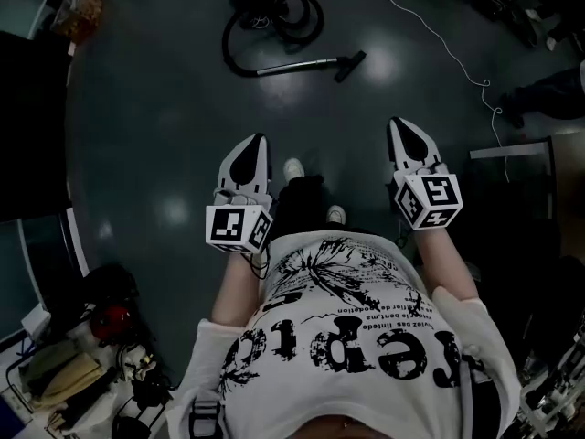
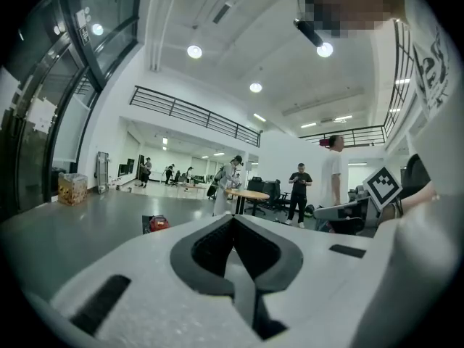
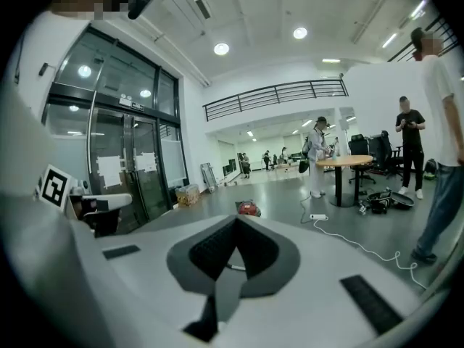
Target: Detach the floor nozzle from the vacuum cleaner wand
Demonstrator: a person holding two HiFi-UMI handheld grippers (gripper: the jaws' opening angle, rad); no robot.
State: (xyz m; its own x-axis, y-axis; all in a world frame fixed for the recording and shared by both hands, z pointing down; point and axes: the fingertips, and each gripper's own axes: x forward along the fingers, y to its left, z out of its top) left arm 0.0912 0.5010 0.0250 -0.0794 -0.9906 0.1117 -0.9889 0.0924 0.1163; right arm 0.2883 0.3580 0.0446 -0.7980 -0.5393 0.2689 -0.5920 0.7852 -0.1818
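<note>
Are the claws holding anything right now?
No. The left claw and right claw are both shut and empty; the vacuum cleaner wand lies apart, ahead of them.

White T-shirt point(image 1: 347, 355) — black print; white sneakers point(image 1: 292, 168).

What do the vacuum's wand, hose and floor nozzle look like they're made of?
Wand: likely bare metal; it shows pale and shiny against the dark floor. Hose: probably flexible black plastic or rubber; it lies in loose curves. Floor nozzle: dark, matte, perhaps plastic; too small to tell.
</note>
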